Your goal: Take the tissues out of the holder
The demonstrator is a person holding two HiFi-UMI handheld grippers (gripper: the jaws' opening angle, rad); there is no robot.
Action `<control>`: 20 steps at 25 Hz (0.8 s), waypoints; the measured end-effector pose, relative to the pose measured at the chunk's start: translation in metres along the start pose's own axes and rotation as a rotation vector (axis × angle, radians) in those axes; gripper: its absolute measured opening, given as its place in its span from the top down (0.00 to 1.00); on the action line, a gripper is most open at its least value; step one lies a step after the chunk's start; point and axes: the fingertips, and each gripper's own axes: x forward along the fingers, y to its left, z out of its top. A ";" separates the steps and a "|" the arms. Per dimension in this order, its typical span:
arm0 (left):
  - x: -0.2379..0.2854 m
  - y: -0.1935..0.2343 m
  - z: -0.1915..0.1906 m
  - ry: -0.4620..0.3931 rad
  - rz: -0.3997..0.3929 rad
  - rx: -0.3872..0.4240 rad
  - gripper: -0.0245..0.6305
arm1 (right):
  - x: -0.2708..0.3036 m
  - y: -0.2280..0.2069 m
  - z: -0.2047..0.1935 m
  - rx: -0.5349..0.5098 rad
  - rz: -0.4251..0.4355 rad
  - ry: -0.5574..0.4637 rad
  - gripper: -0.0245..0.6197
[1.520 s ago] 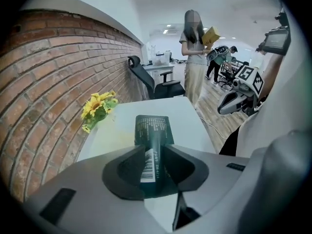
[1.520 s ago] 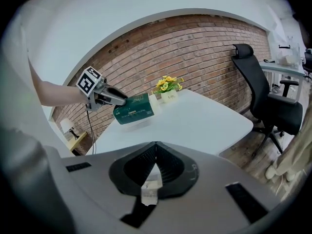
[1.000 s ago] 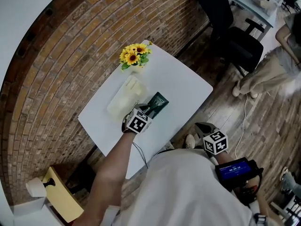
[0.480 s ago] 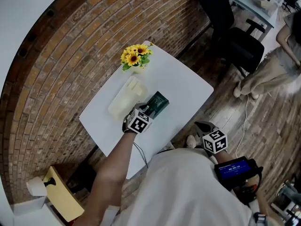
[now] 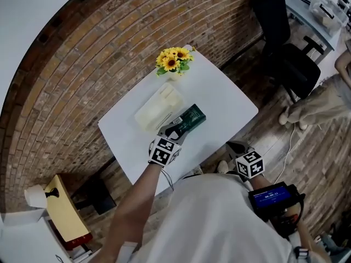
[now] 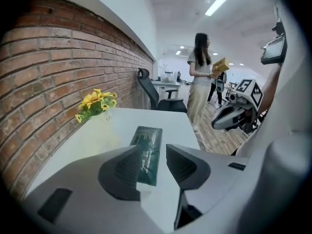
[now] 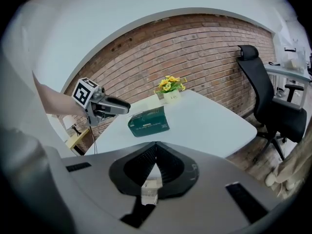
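Note:
A dark green tissue pack (image 5: 190,120) lies flat on the white table (image 5: 225,100), just right of a cream, see-through holder (image 5: 158,107). My left gripper (image 5: 174,129) is at the pack's near end with its jaws apart. In the left gripper view the pack (image 6: 147,150) shows through the gap of the left gripper (image 6: 153,152), and neither pad presses on it. In the right gripper view the left gripper (image 7: 116,106) hovers just left of the pack (image 7: 148,121). My right gripper (image 7: 156,147) is shut and empty, held off the table's near edge (image 5: 237,148).
A small vase of sunflowers (image 5: 174,62) stands at the table's far corner against the brick wall. A black office chair (image 5: 290,59) stands right of the table. A person (image 6: 200,77) stands further back in the room. A yellow stool (image 5: 63,215) is on the floor at lower left.
The left gripper has drawn back a little from the green pack, which stays lying on the table. The head camera has shifted slightly. The right gripper has not moved.

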 end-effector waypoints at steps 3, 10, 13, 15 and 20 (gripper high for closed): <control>-0.015 -0.013 -0.013 -0.043 0.018 -0.072 0.72 | 0.011 0.012 0.008 -0.051 0.060 0.005 0.95; -0.061 -0.041 -0.058 -0.142 0.107 -0.297 0.93 | 0.032 0.042 0.026 -0.168 0.180 0.012 0.95; -0.077 -0.047 -0.070 -0.185 0.134 -0.380 0.95 | 0.037 0.054 0.033 -0.218 0.219 0.010 0.95; -0.085 -0.049 -0.074 -0.199 0.148 -0.394 0.95 | 0.040 0.061 0.037 -0.237 0.238 0.009 0.95; -0.093 -0.047 -0.078 -0.217 0.185 -0.408 0.95 | 0.042 0.070 0.039 -0.258 0.264 0.013 0.95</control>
